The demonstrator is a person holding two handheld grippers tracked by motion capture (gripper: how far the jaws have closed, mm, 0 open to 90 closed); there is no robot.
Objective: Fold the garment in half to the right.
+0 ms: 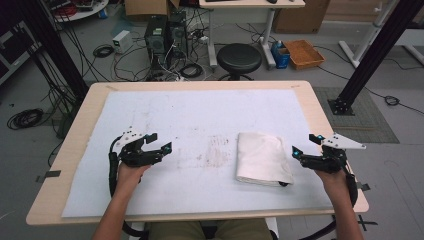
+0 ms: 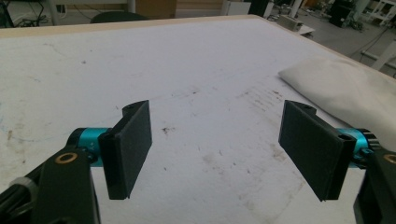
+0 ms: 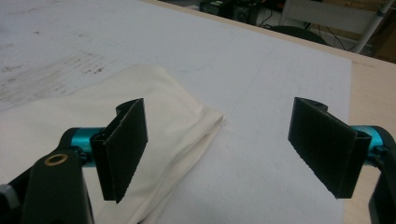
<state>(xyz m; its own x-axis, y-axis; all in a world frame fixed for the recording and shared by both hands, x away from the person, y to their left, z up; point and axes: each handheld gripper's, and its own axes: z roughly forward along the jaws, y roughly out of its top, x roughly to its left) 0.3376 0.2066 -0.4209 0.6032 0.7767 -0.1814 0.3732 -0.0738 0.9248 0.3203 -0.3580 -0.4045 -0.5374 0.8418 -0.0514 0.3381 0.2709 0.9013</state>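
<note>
Currently one folded white cloth [image 1: 263, 158] lies flat on the white mat [image 1: 200, 115] that covers the wooden worktop [image 1: 80, 120], right of centre and toward the near edge. Two grippers are held over the mat, one in each hand. The left gripper [image 1: 156, 142] hovers at the left side, well apart from the cloth; its jaws are spread wide with nothing between them, and the left gripper view shows stained mat between the jaws and the cloth [image 2: 345, 88] off to the right. The right gripper [image 1: 306, 144] sits just beside the cloth's right edge, jaws likewise spread and empty; in the right gripper view the cloth [image 3: 154, 107] lies under the left jaw. On the floor beyond the worktop stand one black stool [image 1: 239, 58] and one open orange box [image 1: 303, 53], contents unclear.
</note>
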